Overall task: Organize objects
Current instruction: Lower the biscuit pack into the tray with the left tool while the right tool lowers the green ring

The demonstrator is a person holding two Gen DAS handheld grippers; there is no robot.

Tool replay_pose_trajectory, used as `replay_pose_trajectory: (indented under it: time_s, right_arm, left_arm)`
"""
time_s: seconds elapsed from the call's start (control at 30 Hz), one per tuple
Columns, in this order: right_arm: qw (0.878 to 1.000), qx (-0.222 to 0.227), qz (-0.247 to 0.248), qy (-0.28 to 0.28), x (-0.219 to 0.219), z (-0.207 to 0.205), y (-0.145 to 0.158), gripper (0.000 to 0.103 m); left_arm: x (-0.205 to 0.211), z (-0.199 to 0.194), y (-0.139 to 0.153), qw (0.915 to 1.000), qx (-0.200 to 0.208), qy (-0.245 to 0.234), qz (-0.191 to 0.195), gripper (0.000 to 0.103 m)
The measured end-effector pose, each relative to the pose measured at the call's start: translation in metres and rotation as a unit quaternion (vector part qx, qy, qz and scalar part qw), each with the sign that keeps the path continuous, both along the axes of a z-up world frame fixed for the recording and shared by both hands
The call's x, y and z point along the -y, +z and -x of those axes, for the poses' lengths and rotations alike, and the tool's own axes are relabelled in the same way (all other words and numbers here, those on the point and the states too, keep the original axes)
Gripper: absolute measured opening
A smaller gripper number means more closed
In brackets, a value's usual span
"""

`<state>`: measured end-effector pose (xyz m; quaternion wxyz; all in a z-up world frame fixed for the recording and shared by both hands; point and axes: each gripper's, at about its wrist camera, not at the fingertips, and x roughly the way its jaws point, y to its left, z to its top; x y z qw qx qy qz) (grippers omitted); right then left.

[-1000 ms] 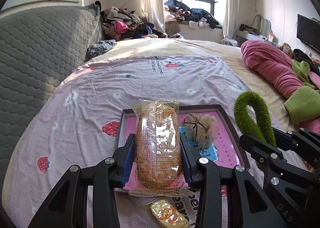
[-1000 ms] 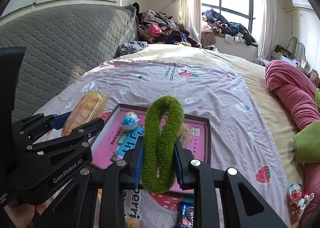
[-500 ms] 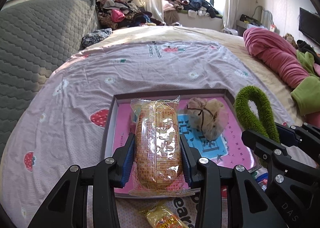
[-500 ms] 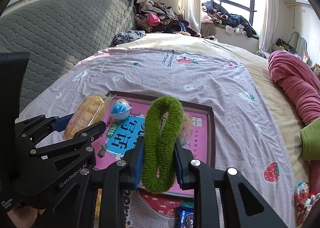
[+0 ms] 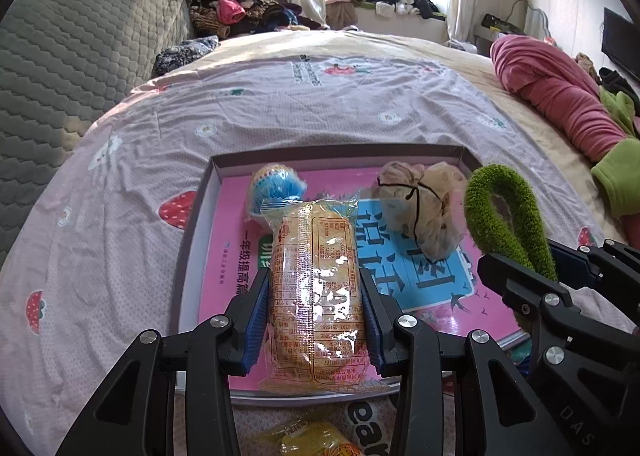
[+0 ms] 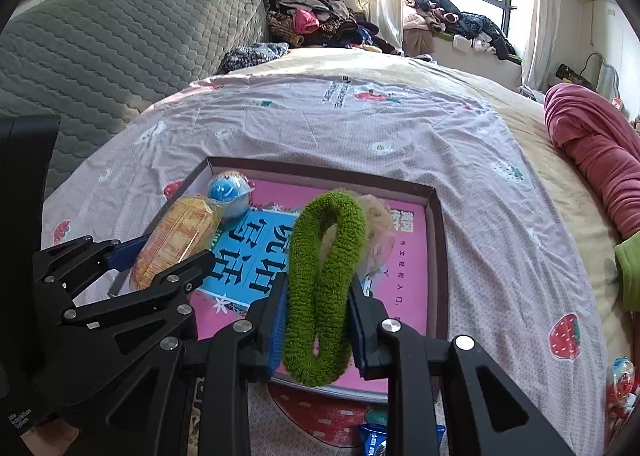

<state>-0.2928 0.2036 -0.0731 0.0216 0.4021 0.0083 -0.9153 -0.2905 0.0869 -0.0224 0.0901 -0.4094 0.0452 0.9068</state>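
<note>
A shallow box (image 5: 332, 157) with a pink and blue printed bottom lies on the bed; it also shows in the right wrist view (image 6: 438, 240). My left gripper (image 5: 316, 316) is shut on a clear-wrapped biscuit pack (image 5: 316, 284) and holds it over the box's near left part. My right gripper (image 6: 318, 320) is shut on a green fuzzy loop (image 6: 324, 268), held over the box's near edge. In the box sit a blue ball (image 5: 276, 186) and a beige mesh puff (image 5: 424, 208). The ball (image 6: 226, 192) also shows in the right wrist view.
A yellow snack packet (image 5: 316, 440) lies in front of the box. A blue wrapper (image 6: 376, 440) and a wrapped candy (image 6: 620, 376) lie on the sheet nearby. A pink blanket roll (image 5: 556, 96) lies right, a grey quilted headboard (image 5: 60, 68) left.
Both grippers have moved forward over the box with their loads still held. The blue ball has come into the left wrist view.
</note>
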Motion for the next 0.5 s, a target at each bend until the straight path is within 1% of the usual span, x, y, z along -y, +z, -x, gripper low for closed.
replay_pose_trajectory:
  time_s: [0.5]
  right_arm:
    - [0.999, 0.047, 0.016, 0.000, -0.007, 0.015, -0.036, 0.027]
  left_arm:
    - [0.000, 0.017, -0.031, 0.9991, 0.043, 0.001, -0.004, 0.043]
